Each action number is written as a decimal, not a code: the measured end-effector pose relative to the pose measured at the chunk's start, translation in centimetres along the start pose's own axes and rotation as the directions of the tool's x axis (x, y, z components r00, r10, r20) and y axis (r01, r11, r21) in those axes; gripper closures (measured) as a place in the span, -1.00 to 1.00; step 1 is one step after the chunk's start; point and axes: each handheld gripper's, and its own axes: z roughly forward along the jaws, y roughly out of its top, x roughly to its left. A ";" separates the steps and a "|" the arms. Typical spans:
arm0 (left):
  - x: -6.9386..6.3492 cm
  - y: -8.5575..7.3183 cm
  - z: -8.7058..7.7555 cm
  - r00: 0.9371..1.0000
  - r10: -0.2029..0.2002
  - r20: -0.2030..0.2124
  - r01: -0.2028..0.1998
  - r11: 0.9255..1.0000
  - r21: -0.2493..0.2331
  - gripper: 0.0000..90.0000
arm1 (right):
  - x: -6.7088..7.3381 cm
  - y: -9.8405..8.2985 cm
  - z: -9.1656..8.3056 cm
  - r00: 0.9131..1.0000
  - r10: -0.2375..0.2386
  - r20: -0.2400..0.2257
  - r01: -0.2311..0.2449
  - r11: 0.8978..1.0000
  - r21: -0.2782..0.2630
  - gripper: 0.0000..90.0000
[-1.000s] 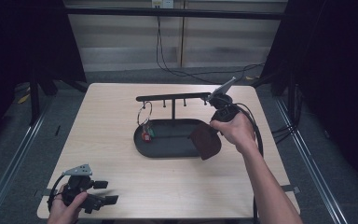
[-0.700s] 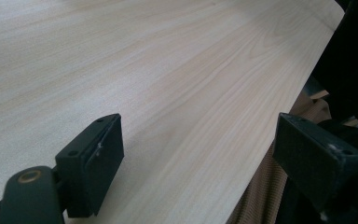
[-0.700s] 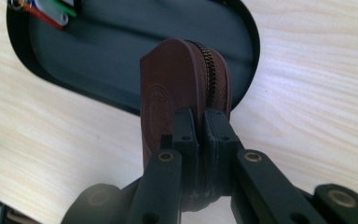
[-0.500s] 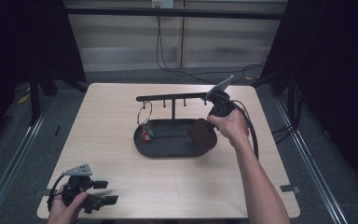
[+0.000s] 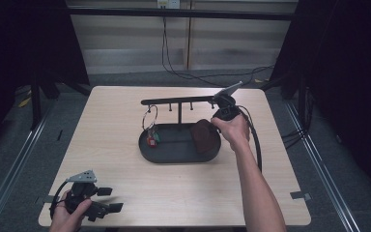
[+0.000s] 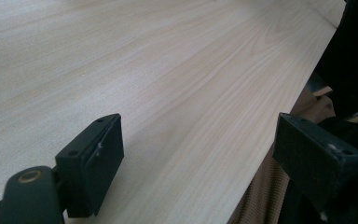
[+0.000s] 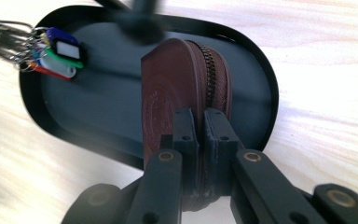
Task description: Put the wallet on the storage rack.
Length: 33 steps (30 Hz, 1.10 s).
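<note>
Lowered into the black tray [image 5: 174,157], the brown pouch [image 7: 186,93] stays clamped in the right gripper [image 7: 200,126]'s jaws beside tagged keys [image 7: 56,56].

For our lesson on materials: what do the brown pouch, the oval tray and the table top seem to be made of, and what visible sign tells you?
Brown pouch: probably leather or imitation, smooth with an embossed round stamp and a metal-looking zip.
Oval tray: likely painted metal or plastic, matt black with a thin raised rim.
Table top: light wood or wood-look laminate, with streaky grain lines.

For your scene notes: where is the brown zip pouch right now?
The pouch is clamped in the right hand-held gripper, over the right end of the black tray, across from the keys.
</note>
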 end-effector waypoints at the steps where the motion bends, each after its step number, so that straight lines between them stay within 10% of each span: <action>1: 0.0 0.0 0.0 1.000 0.000 -0.001 0.000 1.000 0.000 -0.64 | -0.2 0.0 0.3 1.000 0.017 -0.002 -0.018 1.000 -0.003 0.88; 17: 0.0 0.0 0.1 1.000 0.002 -0.026 -0.002 1.000 0.006 -0.64 | -1.5 -0.9 4.0 0.995 0.059 -0.084 -0.064 0.996 -0.054 0.86; 33: 0.1 0.0 0.1 1.000 0.002 -0.027 -0.002 1.000 0.014 -0.64 | -2.9 -2.0 4.1 0.993 0.075 -0.092 -0.086 0.989 -0.121 0.59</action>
